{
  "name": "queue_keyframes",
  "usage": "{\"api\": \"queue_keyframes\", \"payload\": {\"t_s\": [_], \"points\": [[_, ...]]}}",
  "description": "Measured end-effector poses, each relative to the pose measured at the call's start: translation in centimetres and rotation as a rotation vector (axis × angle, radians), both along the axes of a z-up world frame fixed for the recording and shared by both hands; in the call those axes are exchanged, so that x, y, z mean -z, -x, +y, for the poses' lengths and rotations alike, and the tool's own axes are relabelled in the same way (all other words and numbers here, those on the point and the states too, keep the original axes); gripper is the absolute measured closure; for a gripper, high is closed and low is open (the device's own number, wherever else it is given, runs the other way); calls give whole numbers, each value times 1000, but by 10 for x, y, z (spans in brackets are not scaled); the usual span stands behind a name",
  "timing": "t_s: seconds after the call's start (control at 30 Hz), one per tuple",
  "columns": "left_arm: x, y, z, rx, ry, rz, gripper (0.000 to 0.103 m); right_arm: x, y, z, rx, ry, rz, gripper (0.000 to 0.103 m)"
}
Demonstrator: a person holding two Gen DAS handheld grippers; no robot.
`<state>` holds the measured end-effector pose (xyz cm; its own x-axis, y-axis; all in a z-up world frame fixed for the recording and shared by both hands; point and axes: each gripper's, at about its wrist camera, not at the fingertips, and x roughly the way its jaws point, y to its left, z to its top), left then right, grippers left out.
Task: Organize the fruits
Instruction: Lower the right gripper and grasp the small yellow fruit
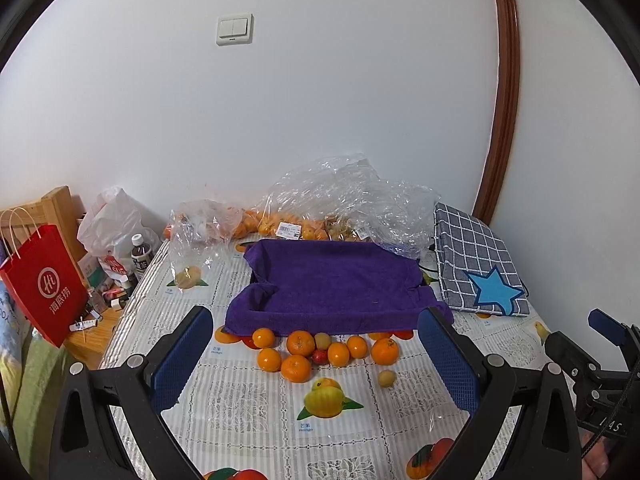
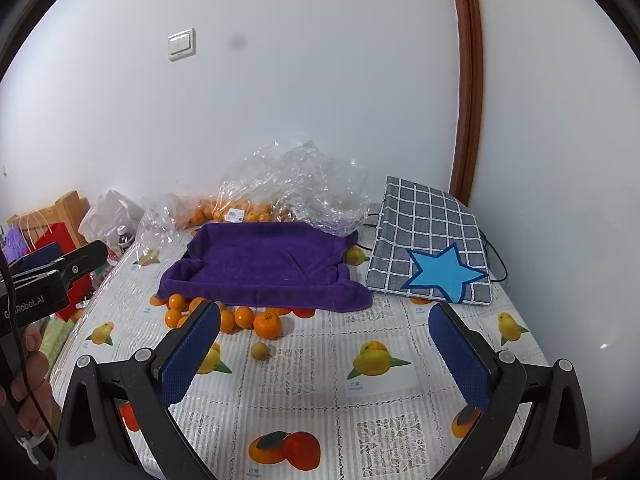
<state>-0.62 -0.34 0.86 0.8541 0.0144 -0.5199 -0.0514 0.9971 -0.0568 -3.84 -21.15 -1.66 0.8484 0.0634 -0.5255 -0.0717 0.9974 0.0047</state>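
Several loose oranges (image 1: 300,343) lie in a cluster on the table in front of a tray lined with a purple towel (image 1: 332,284). A small red fruit (image 1: 319,356) sits among them and a small tan fruit (image 1: 387,378) lies apart to the right. My left gripper (image 1: 316,348) is open and empty, held above the table before the cluster. In the right wrist view the oranges (image 2: 267,324), tan fruit (image 2: 259,350) and purple-lined tray (image 2: 264,264) sit to the left. My right gripper (image 2: 324,344) is open and empty.
Clear plastic bags (image 1: 336,200) with more oranges lie behind the tray by the wall. A checked cloth with a blue star (image 1: 476,268) lies at the right. A red paper bag (image 1: 44,284), a bottle (image 1: 141,256) and clutter stand left of the fruit-print tablecloth (image 1: 248,400).
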Motion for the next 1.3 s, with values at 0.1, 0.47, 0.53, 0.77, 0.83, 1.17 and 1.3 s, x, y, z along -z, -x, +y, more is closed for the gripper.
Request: {"api": "queue_keyframes", "payload": {"t_s": [0.1,0.47,0.53,0.77,0.83,1.17,1.3], "points": [[0,0,0,1,0,0,0,0,0,1,0,6,-5,1],[22,-19,16,-39,7,28,0,13,-12,1,17,-2,8,0],[32,-26,25,-55,16,44,0,21,-17,0,-9,-20,5,0],[73,-48,57,-119,45,119,0,63,-51,6,-38,-85,91,1],[86,-54,67,-130,55,140,1,78,-61,10,-48,-88,120,3],[148,-75,100,-159,82,257,24,158,-106,47,-153,-83,265,46],[165,-77,106,-137,90,277,30,173,-116,54,-181,-127,286,47]]}}
